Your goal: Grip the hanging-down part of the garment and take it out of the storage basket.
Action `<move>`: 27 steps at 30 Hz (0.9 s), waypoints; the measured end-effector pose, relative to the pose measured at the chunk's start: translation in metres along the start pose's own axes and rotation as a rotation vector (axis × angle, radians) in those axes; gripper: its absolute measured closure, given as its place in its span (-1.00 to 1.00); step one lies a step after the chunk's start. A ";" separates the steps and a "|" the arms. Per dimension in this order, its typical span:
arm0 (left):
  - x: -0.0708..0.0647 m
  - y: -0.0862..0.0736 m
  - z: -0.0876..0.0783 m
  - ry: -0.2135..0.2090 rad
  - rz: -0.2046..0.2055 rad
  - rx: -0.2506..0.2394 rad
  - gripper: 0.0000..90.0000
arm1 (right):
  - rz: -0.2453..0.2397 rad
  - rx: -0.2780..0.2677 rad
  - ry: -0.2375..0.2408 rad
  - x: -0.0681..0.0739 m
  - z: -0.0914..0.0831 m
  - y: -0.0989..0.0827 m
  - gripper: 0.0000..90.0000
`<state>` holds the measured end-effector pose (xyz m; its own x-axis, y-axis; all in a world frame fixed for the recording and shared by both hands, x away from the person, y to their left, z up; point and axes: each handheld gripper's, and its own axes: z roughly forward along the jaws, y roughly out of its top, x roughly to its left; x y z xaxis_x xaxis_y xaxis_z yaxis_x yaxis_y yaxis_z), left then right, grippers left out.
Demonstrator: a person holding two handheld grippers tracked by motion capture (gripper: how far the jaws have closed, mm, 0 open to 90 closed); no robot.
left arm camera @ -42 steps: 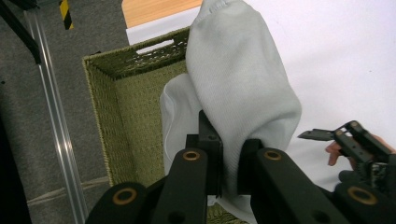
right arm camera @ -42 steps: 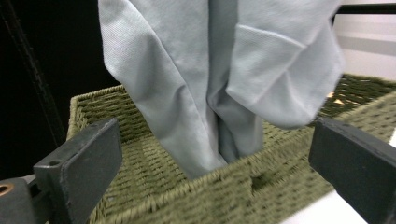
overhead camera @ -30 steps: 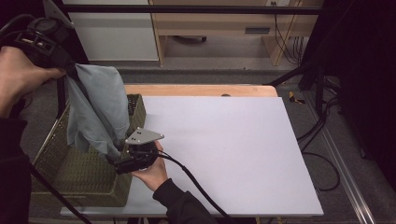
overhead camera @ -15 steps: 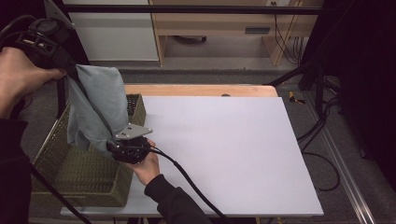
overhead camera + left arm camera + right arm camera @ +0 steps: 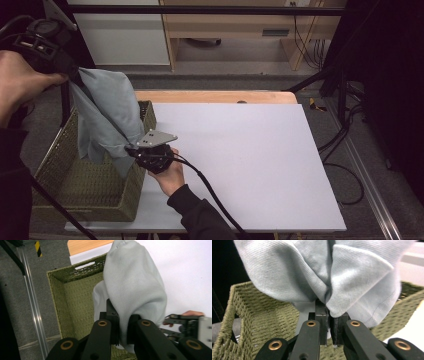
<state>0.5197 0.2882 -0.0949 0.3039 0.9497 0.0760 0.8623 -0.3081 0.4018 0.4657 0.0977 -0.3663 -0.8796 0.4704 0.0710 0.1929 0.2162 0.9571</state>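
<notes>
Grey-blue cloth [image 5: 107,117] hangs above the wicker basket [image 5: 65,187] at the bench's left edge, pinched high by the left gripper [image 5: 67,70] while the right gripper [image 5: 131,149], its jaws just closed, clamps its lower edge, likely to spread it.

Pale blue-grey cloth [image 5: 107,117], knit, bunched, hanging upright over olive woven basket [image 5: 75,185] at worktop's left, lower edge pinched.

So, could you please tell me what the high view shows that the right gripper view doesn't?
High view: the left gripper holding the garment's top, both hands, the white table and floor cables. Right gripper view: fabric pinched between the right gripper's shut fingers. Both: the pale blue garment hanging over the green woven basket.
</notes>
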 end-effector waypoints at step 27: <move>-0.013 0.001 0.007 -0.021 0.033 0.001 0.90 | -0.058 -0.091 -0.125 -0.027 -0.122 0.028 0.93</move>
<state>0.5192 0.2753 -0.1021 0.3403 0.9377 0.0704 0.8521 -0.3391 0.3987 0.4418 -0.0131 -0.3068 -0.8260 0.5634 -0.0157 0.0977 0.1706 0.9805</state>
